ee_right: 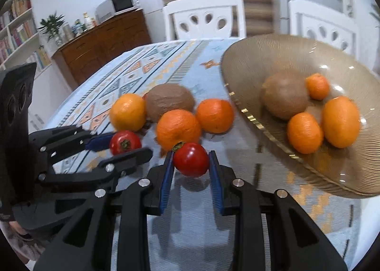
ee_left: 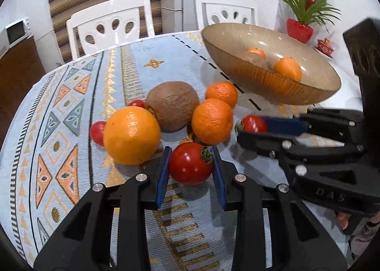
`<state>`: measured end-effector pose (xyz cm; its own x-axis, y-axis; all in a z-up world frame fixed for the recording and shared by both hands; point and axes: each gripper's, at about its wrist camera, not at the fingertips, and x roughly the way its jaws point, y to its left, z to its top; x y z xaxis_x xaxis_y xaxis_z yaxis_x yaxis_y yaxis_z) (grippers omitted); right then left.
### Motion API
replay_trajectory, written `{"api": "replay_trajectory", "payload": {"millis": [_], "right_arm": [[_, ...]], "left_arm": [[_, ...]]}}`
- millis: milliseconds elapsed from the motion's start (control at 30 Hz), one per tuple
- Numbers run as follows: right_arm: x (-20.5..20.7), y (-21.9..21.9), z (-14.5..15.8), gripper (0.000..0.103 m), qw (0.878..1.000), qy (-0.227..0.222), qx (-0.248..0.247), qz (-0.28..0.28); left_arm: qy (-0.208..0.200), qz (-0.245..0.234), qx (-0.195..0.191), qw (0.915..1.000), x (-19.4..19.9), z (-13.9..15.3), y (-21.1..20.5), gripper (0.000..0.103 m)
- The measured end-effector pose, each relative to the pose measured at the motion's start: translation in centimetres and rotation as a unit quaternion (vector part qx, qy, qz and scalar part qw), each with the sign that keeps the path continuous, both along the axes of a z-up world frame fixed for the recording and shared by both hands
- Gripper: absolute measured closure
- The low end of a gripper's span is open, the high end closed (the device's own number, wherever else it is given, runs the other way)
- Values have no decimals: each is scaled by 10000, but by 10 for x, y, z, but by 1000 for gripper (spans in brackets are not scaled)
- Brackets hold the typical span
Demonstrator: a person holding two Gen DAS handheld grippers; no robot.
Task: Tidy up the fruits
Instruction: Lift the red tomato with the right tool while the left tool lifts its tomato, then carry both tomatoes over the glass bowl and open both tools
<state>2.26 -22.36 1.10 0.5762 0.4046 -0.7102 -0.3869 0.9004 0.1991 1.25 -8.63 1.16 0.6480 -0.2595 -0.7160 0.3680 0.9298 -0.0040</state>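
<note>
Both jaws pinch a tomato each, the left gripper one and the right gripper another, with the bowl nearer the right.

In the left wrist view, a small tomato is peeking out at centre left, mostly hidden behind the kiwi and the big orange; another small tomato is showing only its left half beside that orange; the right gripper's lower finger is covering the bottom of the tomato between its pads; the fruit inside the glass bowl is smearing into blur, one brownish piece too vague to name; at lower right a hand is being cut off by the lens edge. In the right wrist view, the bowl's right rim is running out of frame, its fruit blurring.
</note>
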Motion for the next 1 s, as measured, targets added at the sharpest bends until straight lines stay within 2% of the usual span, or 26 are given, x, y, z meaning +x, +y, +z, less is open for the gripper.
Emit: {"api": "replay_trajectory", "payload": {"millis": [267,433,533,700,1000], "right_arm": [[-5,5,6,74,9997,-211,-74,52],[-8,4,9,74,9997,-217,103,32],[-8,5,14,74,9996,-246,126,107],[-8,4,30,74,9990,-315,283,160],[0,-8,70,74,9976,-636,255,46]], "left_arm": [[-254,217,61,9994,-5,6,3,71],[-257,381,-153,9988,-2,9,14,71],[-302,427,18,9986,-2,9,13,71],[-227,453,-85,9987,-1,13,17,71],[-302,349,-120,9989,11,42,15,71]]}}
